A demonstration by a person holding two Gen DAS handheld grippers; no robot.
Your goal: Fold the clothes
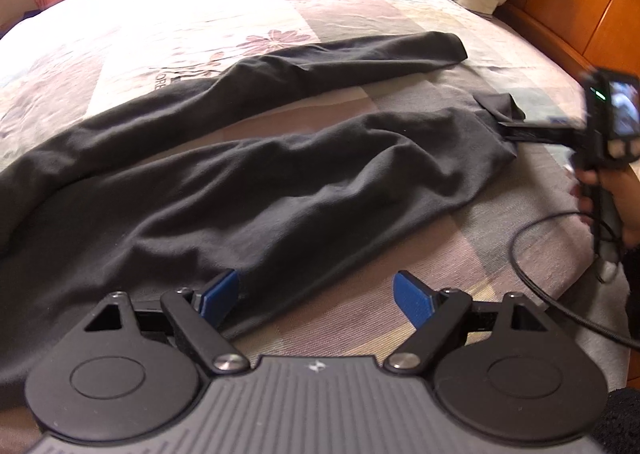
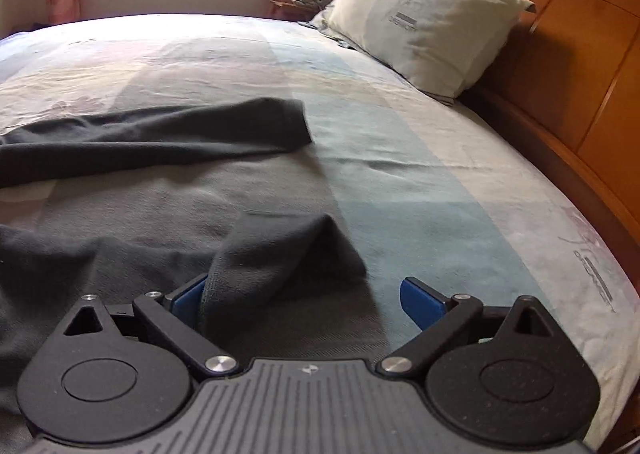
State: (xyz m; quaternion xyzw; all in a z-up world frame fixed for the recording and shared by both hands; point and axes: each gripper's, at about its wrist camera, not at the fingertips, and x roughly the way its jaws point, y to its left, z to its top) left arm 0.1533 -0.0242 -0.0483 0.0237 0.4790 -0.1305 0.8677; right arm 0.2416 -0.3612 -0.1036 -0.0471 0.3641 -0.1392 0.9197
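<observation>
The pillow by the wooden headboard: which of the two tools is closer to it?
Right. The right tool sits at the trouser-leg cuff toward the pillow; the left tool is farther back, at the trousers' lower edge.

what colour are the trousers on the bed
Dark grey, plain with no pattern: the trousers show best in the left wrist view.
</observation>
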